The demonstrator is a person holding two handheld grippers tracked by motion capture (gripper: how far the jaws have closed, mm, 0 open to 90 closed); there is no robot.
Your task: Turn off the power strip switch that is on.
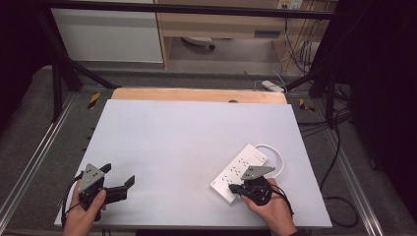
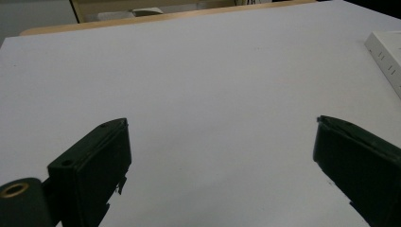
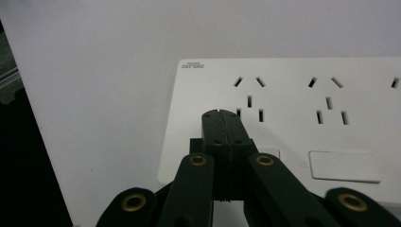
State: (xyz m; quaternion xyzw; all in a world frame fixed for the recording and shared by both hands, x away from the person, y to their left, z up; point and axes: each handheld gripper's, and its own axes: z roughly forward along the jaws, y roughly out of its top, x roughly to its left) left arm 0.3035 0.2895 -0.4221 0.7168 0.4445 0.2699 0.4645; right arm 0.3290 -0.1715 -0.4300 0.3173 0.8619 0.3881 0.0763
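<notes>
A white power strip (image 1: 242, 168) lies slantwise on the right half of the white table mat (image 1: 187, 132), sockets facing up, its white cable (image 1: 279, 156) looped behind it. My right gripper (image 1: 232, 188) is shut with nothing between its jaws. In the right gripper view its joined tips (image 3: 221, 116) hang over the power strip (image 3: 293, 104) near an end socket; whether they touch it I cannot tell. My left gripper (image 1: 118, 174) stands wide open at the front left, over bare mat (image 2: 222, 123). A corner of the strip (image 2: 385, 56) shows at the right edge.
A wooden table edge (image 1: 196, 94) runs along the far side of the mat. Black frame bars (image 1: 64, 69) and loose cables (image 1: 334, 147) flank the table. A second white strip (image 1: 272, 86) lies on the floor beyond.
</notes>
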